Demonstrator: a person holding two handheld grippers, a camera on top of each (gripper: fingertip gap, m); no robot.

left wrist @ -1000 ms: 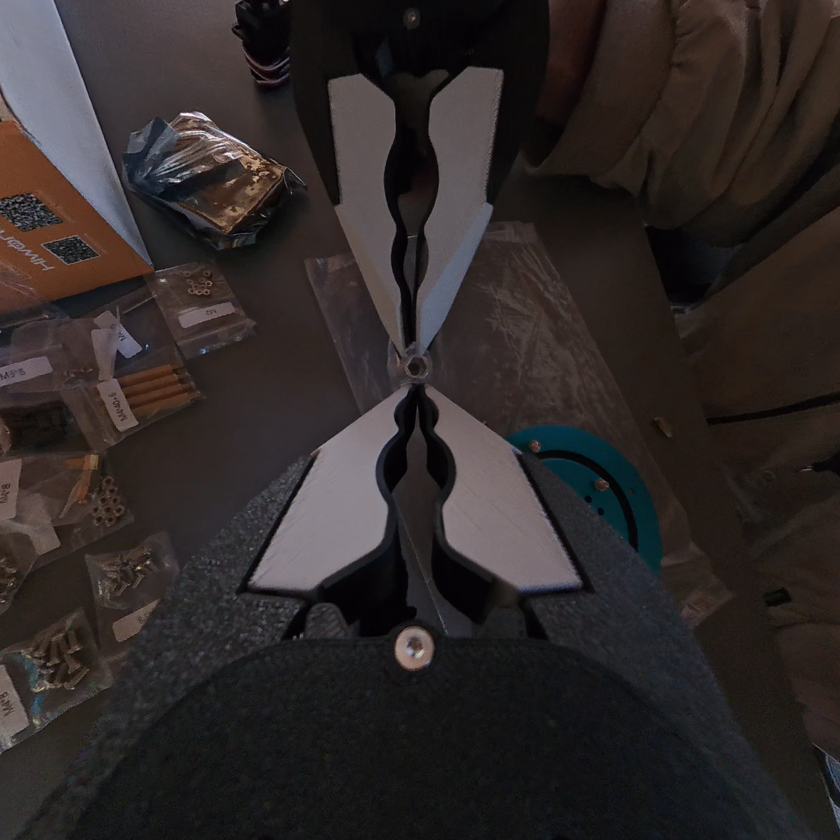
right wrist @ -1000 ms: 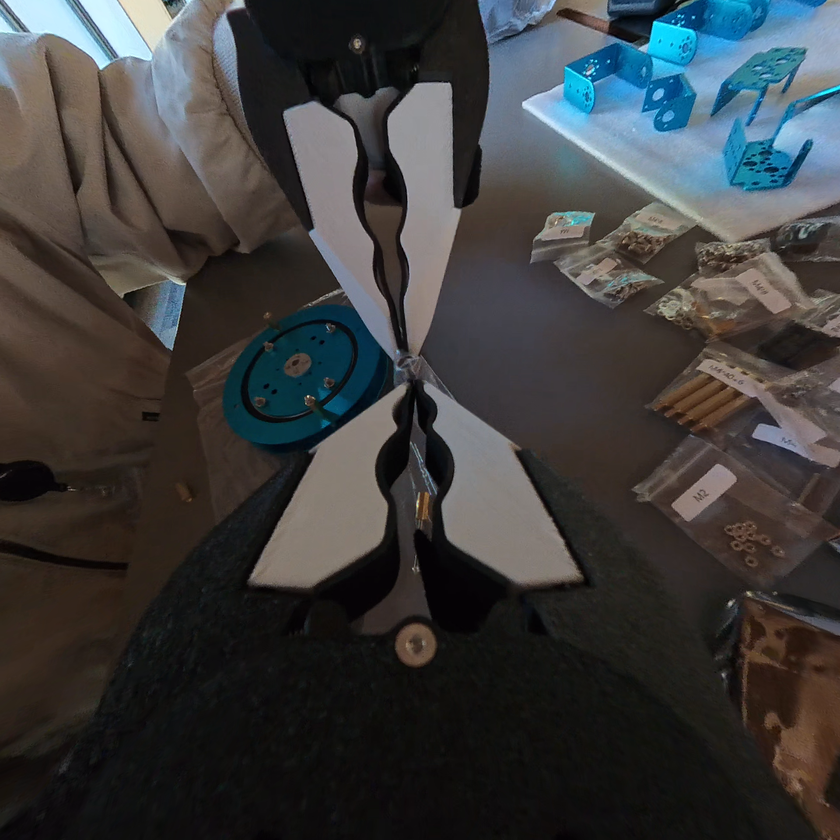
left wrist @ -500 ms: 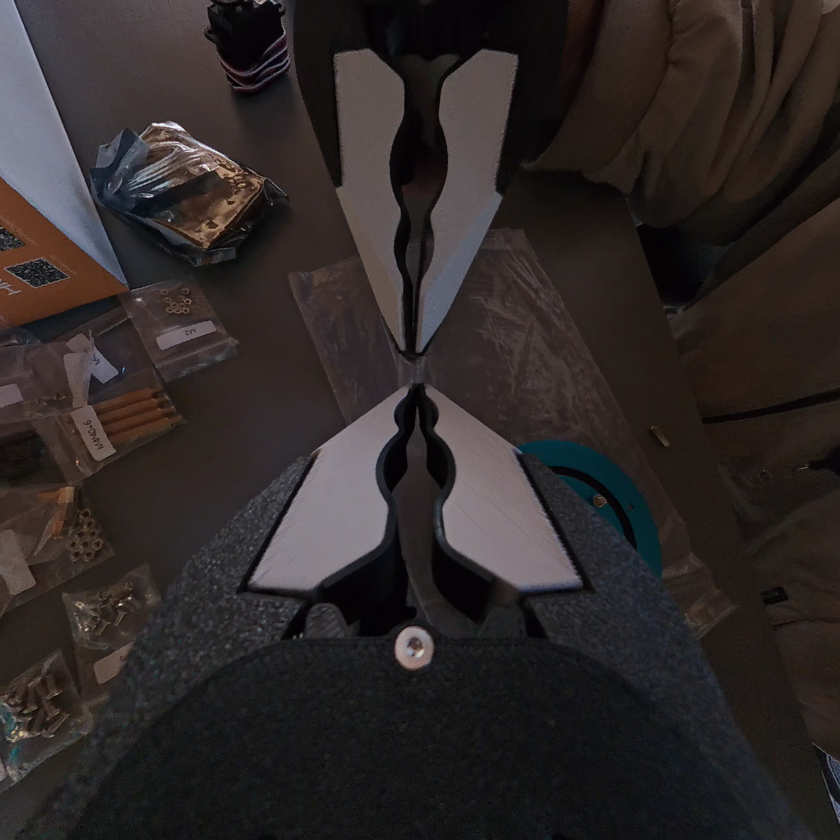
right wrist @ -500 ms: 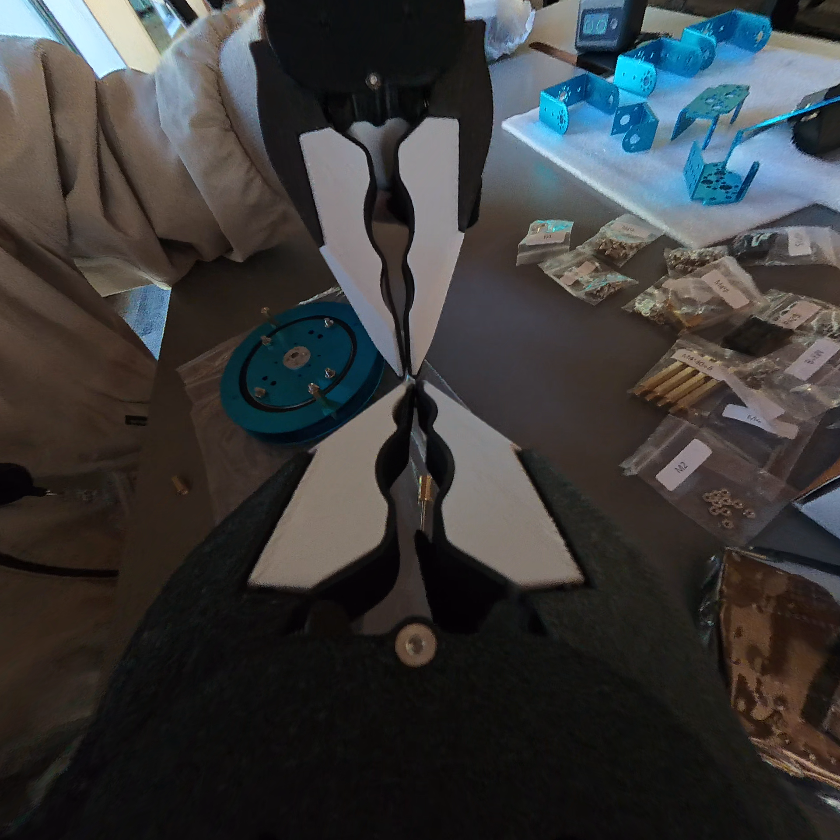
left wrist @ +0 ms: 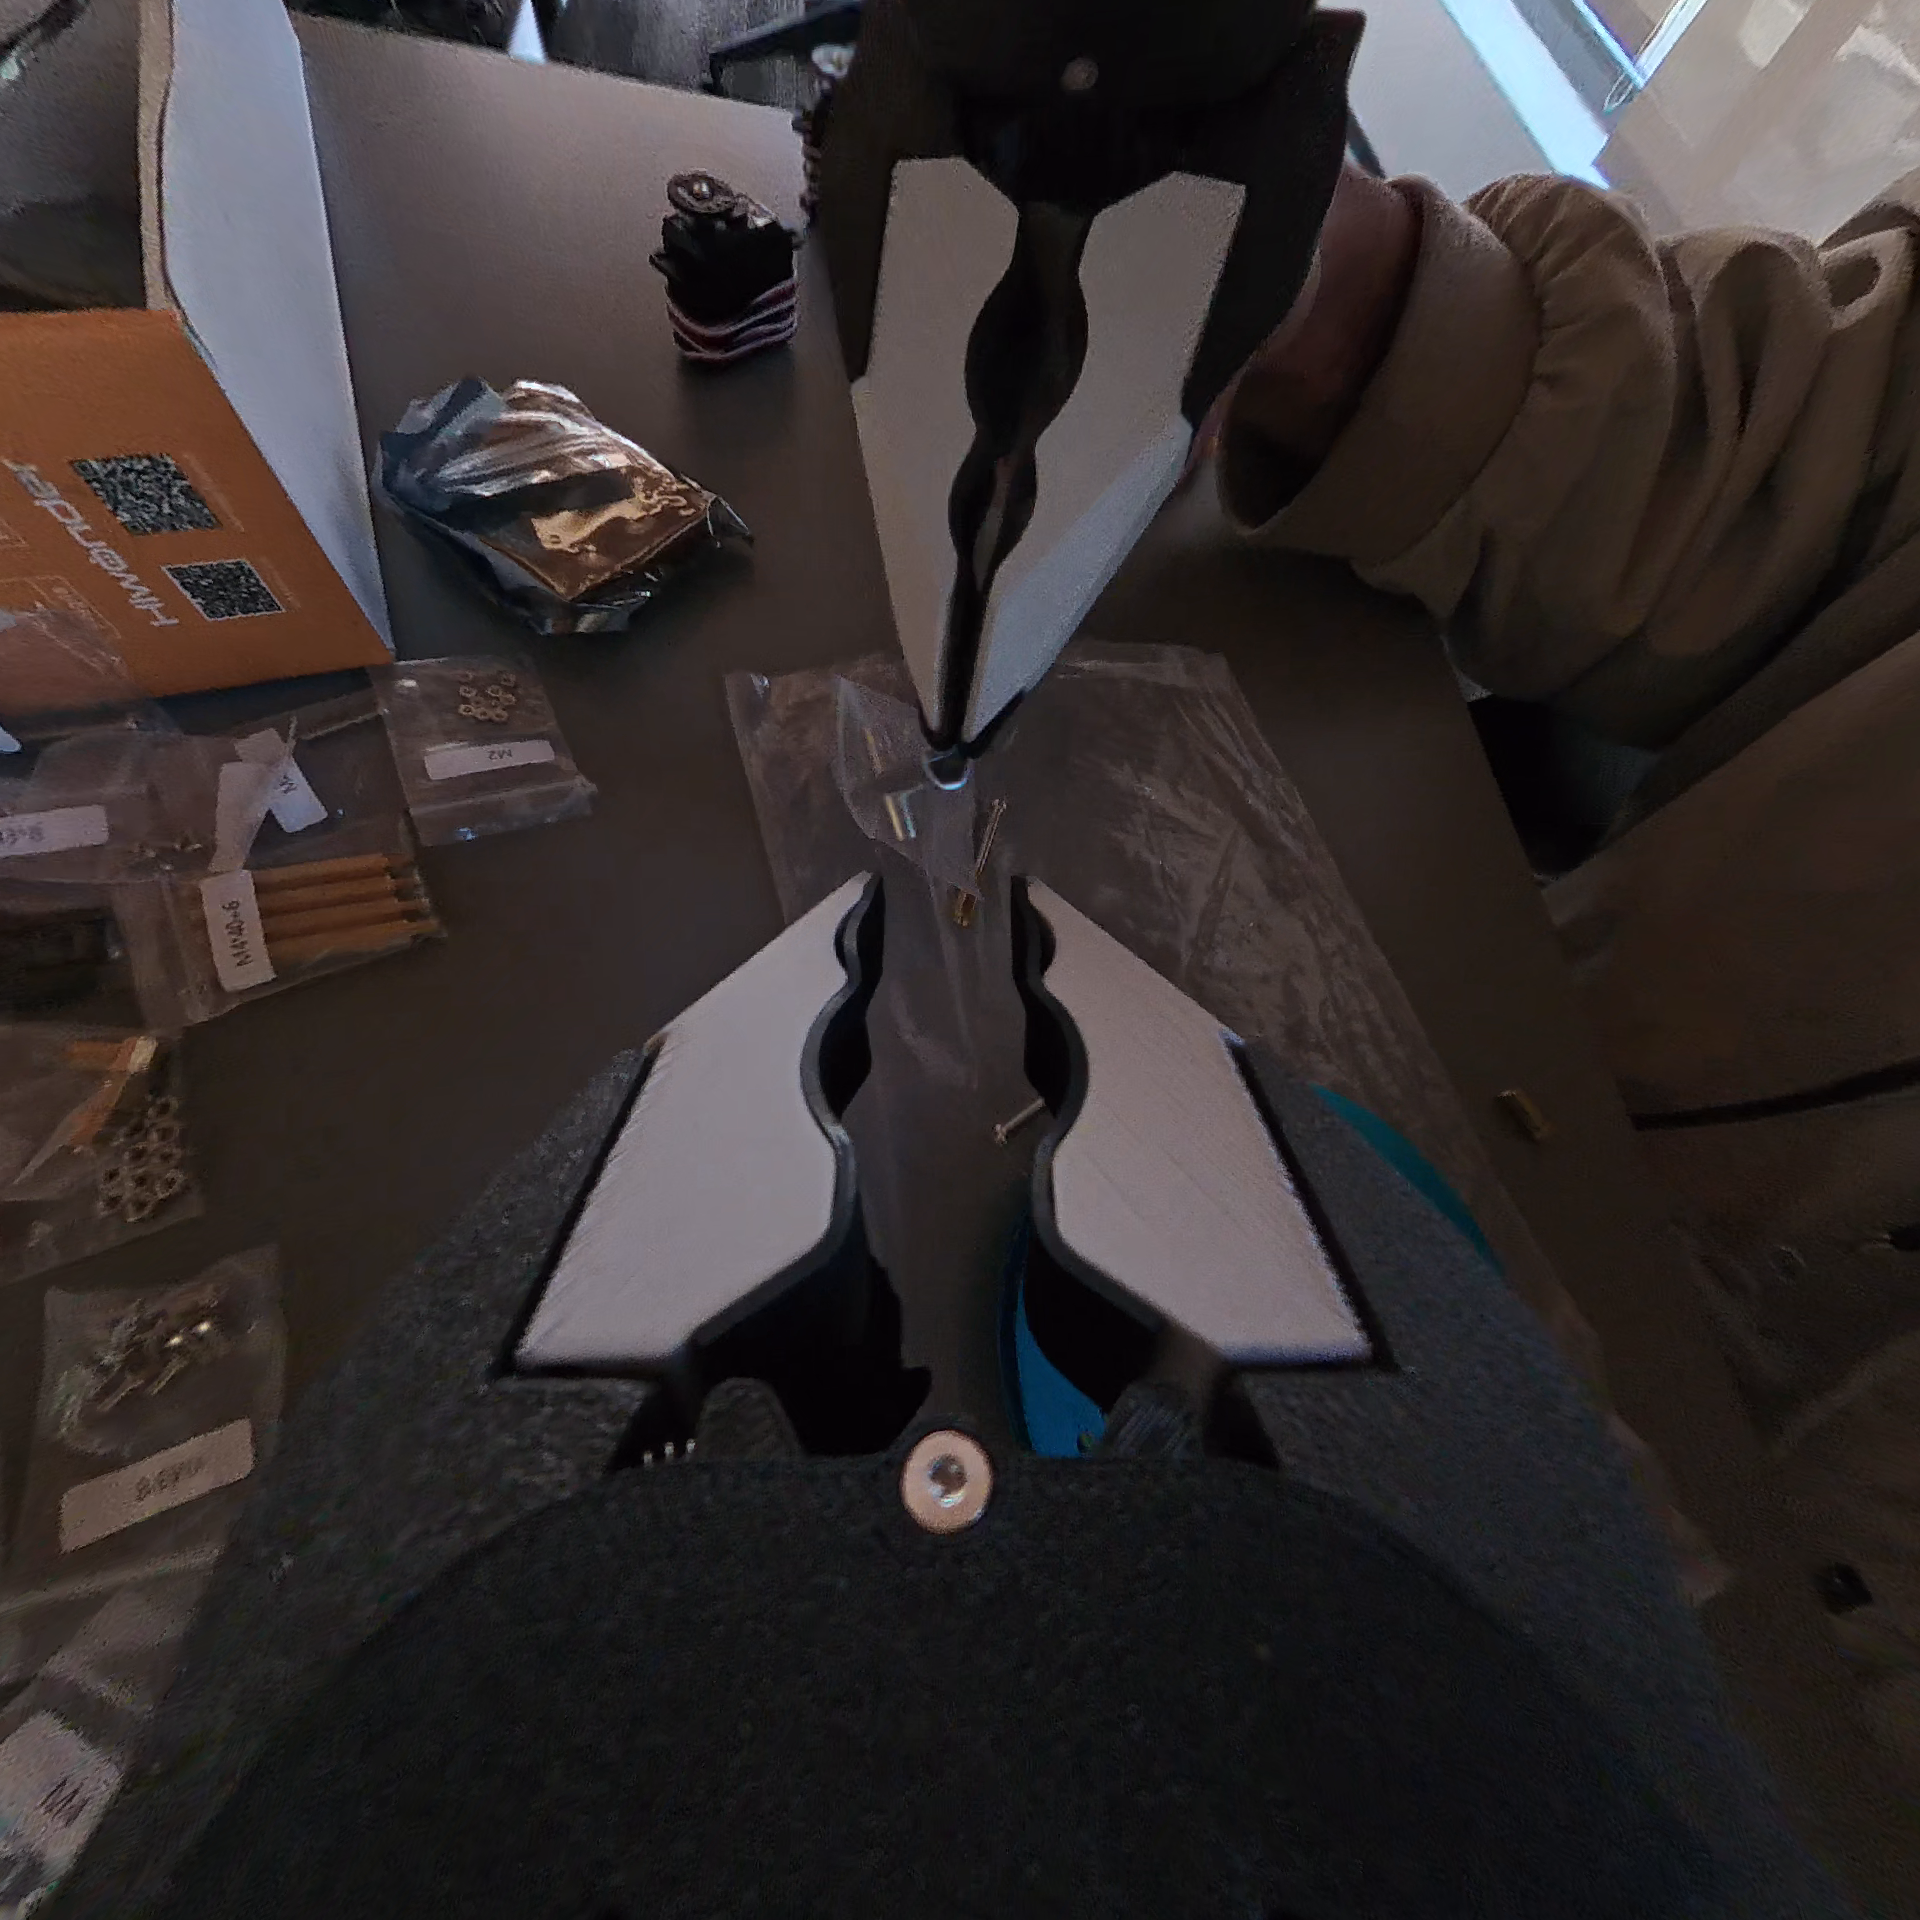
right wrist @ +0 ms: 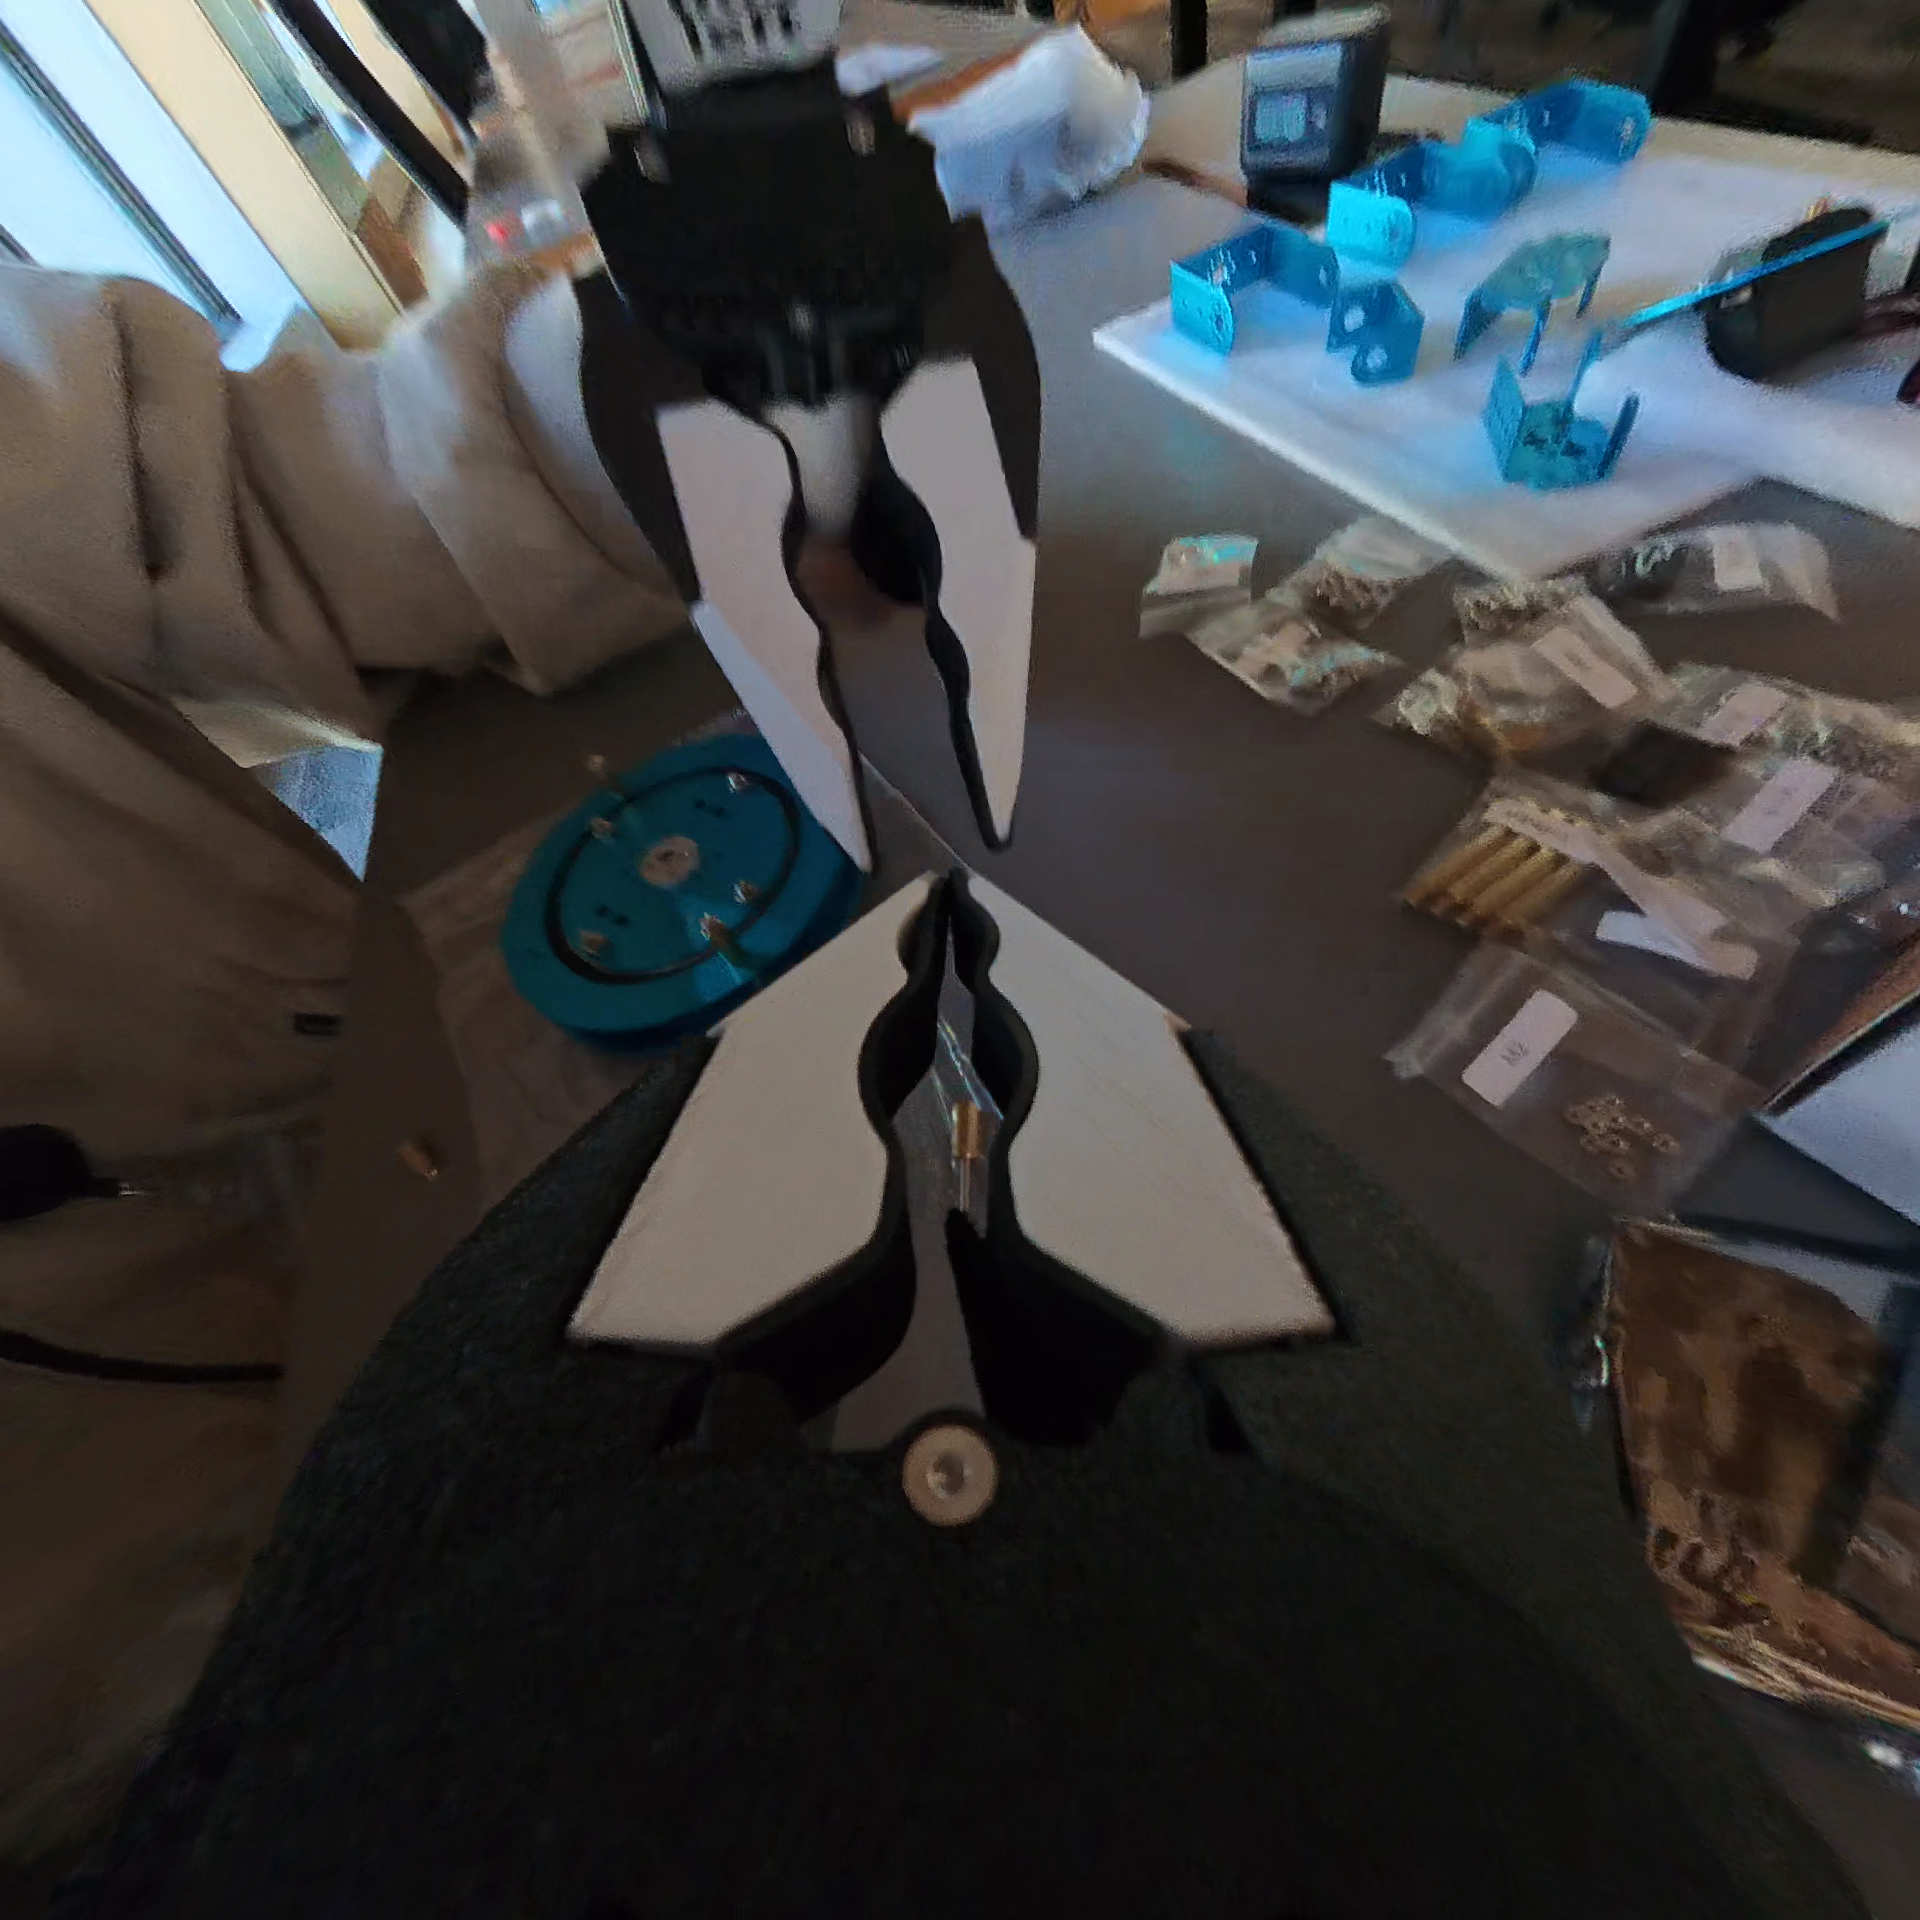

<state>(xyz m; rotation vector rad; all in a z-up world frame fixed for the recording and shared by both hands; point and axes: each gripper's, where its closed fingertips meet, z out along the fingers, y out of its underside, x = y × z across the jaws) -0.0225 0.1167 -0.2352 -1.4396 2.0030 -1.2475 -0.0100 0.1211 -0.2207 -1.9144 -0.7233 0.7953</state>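
On the table (right wrist: 1195,831) a blue disc (right wrist: 665,894) is laid. Above the table beside the disc, the right gripper (right wrist: 951,883) is seen with jaws pinched on a small clear bag (left wrist: 904,821) containing a brass standoff (left wrist: 964,906). Facing it, the left gripper (left wrist: 945,883) is seen with jaws parted and empty.

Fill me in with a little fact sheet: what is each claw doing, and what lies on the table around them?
Left gripper: open, holding nothing, tips close to the small clear bag
Right gripper: shut on the top of the small clear bag, facing the left one
Inside the bag: a brass post
Underneath: a clear plastic sheet on the dark table
Nearby: blue disc, packets of screws, orange box
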